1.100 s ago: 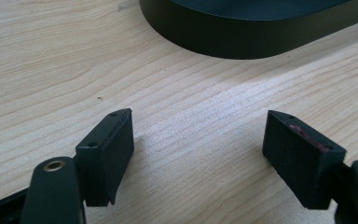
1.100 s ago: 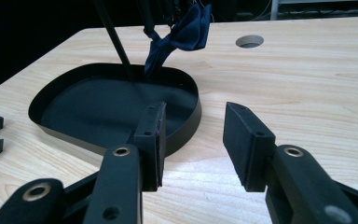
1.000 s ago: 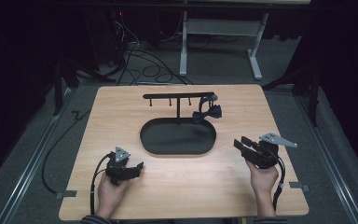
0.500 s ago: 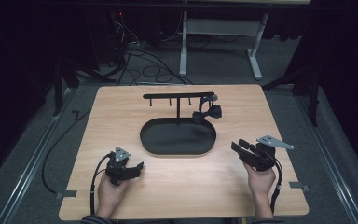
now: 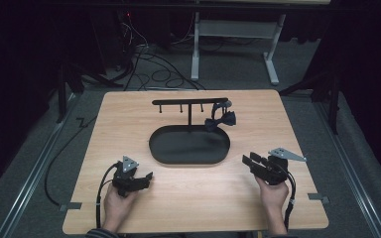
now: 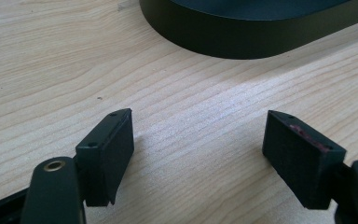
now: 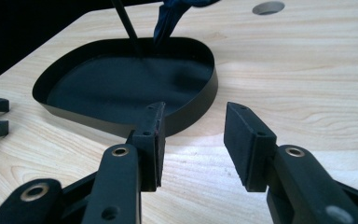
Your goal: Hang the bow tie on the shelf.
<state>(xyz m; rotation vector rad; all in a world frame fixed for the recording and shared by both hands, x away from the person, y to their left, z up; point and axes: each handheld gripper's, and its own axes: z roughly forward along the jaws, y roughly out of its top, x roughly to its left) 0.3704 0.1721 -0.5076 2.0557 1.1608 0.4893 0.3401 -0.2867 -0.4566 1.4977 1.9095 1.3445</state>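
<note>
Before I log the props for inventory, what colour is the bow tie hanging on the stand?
Dark navy blue; the bow tie shows best in the high view.

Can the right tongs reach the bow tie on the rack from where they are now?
Probably yes. The right tongs are open, and the bow tie hangs at the rack's near end with bare table between.

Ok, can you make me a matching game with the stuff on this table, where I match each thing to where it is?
Things:
1. bow tie
2. black tray
3. left hand-held gripper
4. right hand-held gripper

Places:
A. near the table's right front, jaws open
B. middle of the table, under the stand
C. hanging from the stand's right end
D. near the table's left front, jaws open

Pairs: 1-C, 2-B, 3-D, 4-A
</note>
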